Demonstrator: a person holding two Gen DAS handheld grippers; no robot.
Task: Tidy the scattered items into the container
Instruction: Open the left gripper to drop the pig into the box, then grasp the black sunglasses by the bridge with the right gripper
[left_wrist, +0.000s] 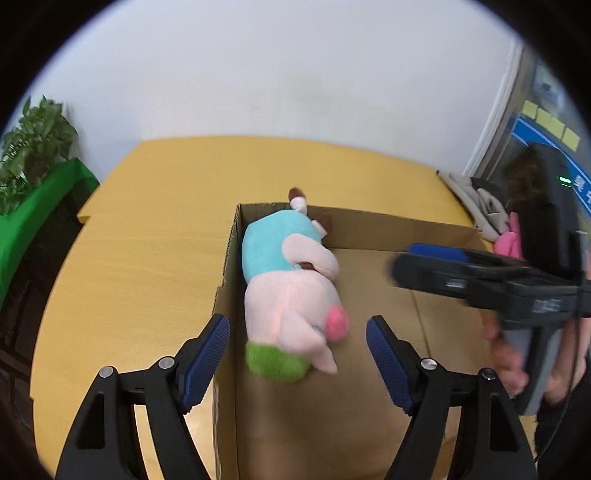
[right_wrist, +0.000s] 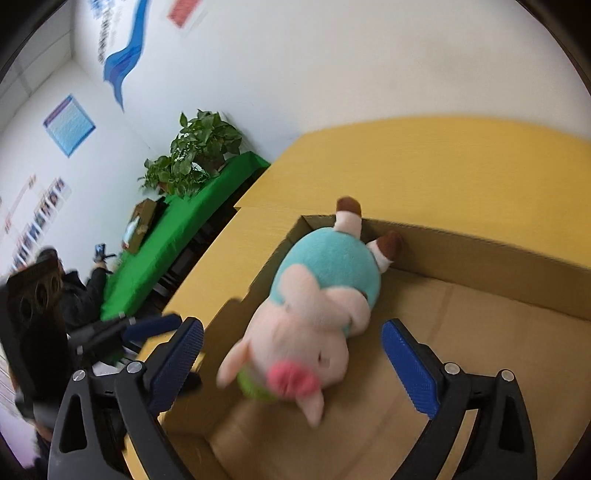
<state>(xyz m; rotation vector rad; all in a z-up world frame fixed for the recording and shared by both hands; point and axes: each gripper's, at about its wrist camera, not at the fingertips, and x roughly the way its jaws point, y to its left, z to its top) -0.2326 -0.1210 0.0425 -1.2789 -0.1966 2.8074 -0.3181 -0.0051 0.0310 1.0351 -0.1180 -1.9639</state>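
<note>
Pig (left_wrist: 291, 291) lies inside the box (left_wrist: 369, 229), against its left wall, long axis running away from me, feet at the far corner. My left gripper (left_wrist: 297, 363) and right gripper (right_wrist: 291, 365) both straddle its head, jaws spread, grasping nothing. I judge neither nearer. Other items (left_wrist: 495, 218) wait beyond the box's right corner.
</note>
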